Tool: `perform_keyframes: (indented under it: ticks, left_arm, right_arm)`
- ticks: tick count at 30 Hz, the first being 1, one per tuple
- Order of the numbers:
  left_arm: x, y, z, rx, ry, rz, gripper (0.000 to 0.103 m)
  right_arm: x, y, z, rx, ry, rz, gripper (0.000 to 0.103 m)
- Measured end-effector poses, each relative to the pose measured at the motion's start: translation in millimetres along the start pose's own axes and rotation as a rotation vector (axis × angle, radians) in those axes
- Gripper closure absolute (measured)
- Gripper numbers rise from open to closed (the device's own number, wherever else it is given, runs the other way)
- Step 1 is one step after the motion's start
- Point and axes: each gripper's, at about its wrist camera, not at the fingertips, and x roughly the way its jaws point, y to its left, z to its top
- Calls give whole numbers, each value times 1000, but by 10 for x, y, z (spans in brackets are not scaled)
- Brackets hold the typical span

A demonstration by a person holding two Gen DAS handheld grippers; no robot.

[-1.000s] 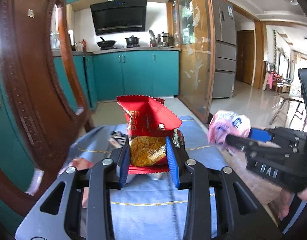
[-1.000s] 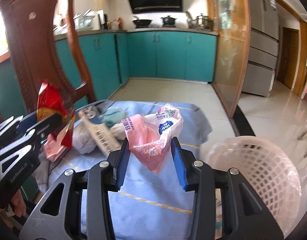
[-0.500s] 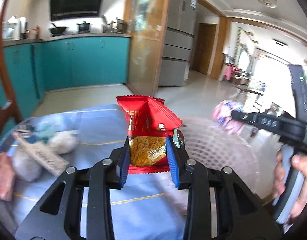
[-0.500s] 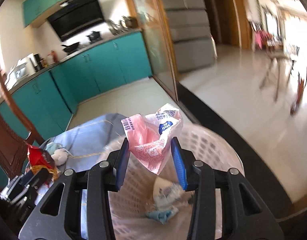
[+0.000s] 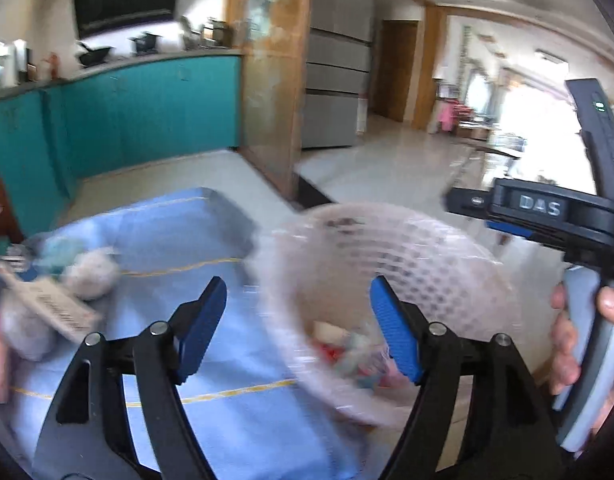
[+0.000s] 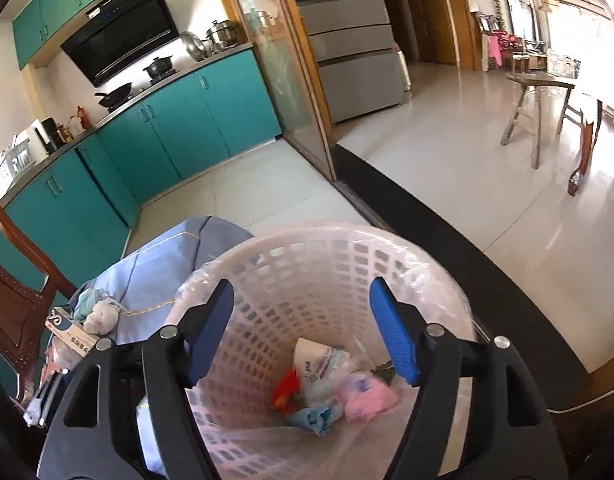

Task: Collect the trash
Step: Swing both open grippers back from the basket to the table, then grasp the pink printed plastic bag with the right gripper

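A white plastic mesh basket (image 6: 331,256) lined with a clear bag stands beside the blue-clothed table (image 6: 163,264). In it lie the red snack bag (image 6: 285,390), the pink wrapper (image 6: 367,396), a white pack and blue scraps. My right gripper (image 6: 301,334) is open and empty right above the basket. My left gripper (image 5: 297,330) is open and empty over the basket's near rim (image 5: 267,280); this view is blurred. More trash stays on the table: crumpled tissues (image 5: 91,274) and a barcoded carton (image 5: 55,308), also in the right wrist view (image 6: 73,336).
A carved wooden chair (image 6: 11,300) stands left of the table. Teal kitchen cabinets (image 6: 179,128) run behind. A glass sliding door with wooden frame (image 6: 291,80) and a dark floor track (image 6: 447,248) lie to the right. The right gripper's body (image 5: 555,216) shows beside the basket.
Both grippers swung from the table over to the basket and opened. The red snack bag and the pink wrapper dropped into the basket.
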Motion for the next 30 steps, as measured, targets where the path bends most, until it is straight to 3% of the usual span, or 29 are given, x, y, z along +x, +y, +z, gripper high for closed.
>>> perform_keyframes:
  ticks: [4,7,10,14,17,19,24,30]
  left_arm:
    - [-260,382,-6,-6,-39,218,28]
    - [-530,873,18,-52,-87,381,28]
    - [-866,1245,29,-109,-176,488,28]
    - [-1432,1699,-2,-184,-358,625,28]
    - [-1652,1901,-53,-203,-423,668,28]
    - [-1698,1984,-76,-199,-430,672,28]
    - [-1739,2053,-124,-171,-430,656,28]
    - [-1728,2041,-203,-151,-402,647,28]
  right_arm:
    - [50,213,-12,-41,1,43,34]
    - [95,493,-46,-96,-1,98,34]
    - [149,929,-145,-177,19,232,34]
    - [242,1736,-462,-312,98,467,35]
    - [420,2394,-817,-378,232,648,46]
    - [605,2802,-1087,-409,323,703,49]
    - [941,3308,-1448,-351,460,783,50]
    - [1252,3493,-1684,-261,568,778,50]
